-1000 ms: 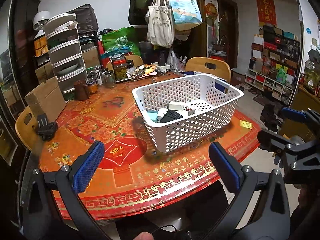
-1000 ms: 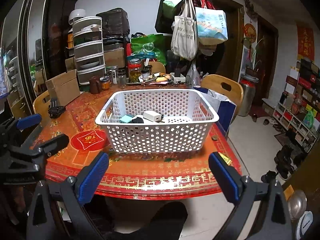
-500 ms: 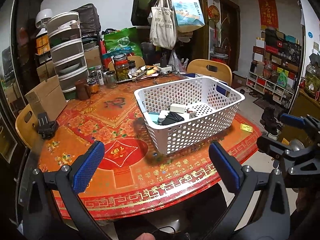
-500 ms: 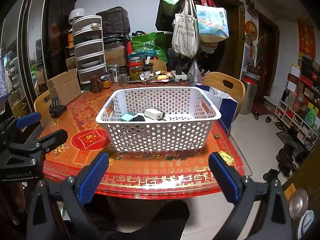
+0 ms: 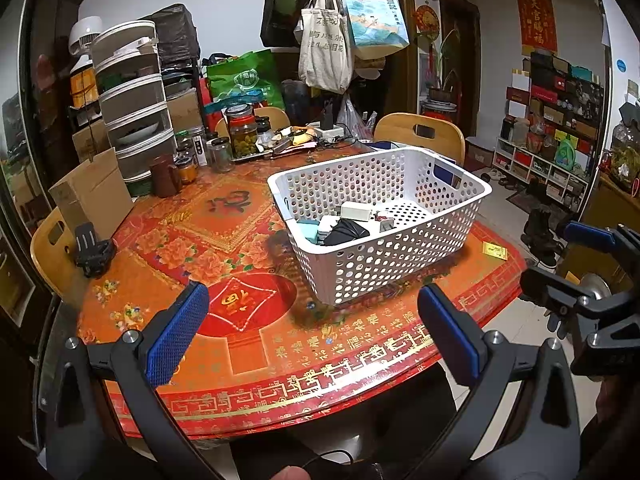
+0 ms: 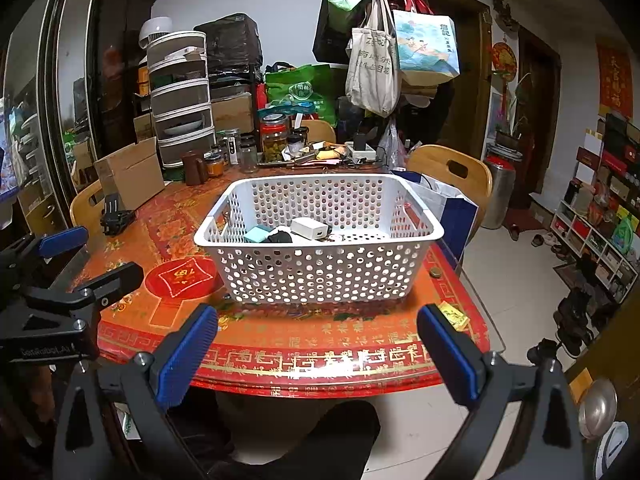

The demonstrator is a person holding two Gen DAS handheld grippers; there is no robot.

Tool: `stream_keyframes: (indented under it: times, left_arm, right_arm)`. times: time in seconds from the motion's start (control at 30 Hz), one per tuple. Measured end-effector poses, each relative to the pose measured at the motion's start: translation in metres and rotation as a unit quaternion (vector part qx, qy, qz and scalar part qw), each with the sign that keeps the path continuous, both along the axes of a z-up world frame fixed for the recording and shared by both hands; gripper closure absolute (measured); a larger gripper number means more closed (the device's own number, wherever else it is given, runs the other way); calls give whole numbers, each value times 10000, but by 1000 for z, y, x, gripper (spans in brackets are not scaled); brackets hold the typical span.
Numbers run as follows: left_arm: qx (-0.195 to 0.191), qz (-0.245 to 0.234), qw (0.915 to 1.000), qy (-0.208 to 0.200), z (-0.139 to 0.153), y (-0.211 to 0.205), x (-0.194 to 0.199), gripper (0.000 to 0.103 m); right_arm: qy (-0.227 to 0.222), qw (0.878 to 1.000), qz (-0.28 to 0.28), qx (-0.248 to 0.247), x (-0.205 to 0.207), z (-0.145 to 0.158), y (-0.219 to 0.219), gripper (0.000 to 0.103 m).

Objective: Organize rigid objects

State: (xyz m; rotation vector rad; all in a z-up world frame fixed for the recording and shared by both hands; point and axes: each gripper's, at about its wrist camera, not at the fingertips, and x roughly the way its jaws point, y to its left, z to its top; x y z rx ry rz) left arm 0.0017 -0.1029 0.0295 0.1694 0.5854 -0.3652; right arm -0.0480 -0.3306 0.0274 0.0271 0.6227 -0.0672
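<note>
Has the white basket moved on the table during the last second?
No. The white basket keeps its place beside the red medallion on the tablecloth; only the cameras shifted slightly.

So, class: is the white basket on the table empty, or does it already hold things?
Not empty. The white basket holds a few small items at one end, including a white charger block, a teal box and something black.

One white basket [image 6: 320,268], one cardboard box [image 6: 130,172], two wooden chairs visible behind the surface, one coin [image 6: 435,273], two grippers, both empty.
</note>
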Motion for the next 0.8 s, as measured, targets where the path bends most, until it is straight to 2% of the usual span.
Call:
stream_keyframes:
  times: [0.8]
  left_arm:
    - [45,-28,10000,69,-5,-5,3,0]
  right_arm:
    - [-11,10000,46,-27,0,2,3,3]
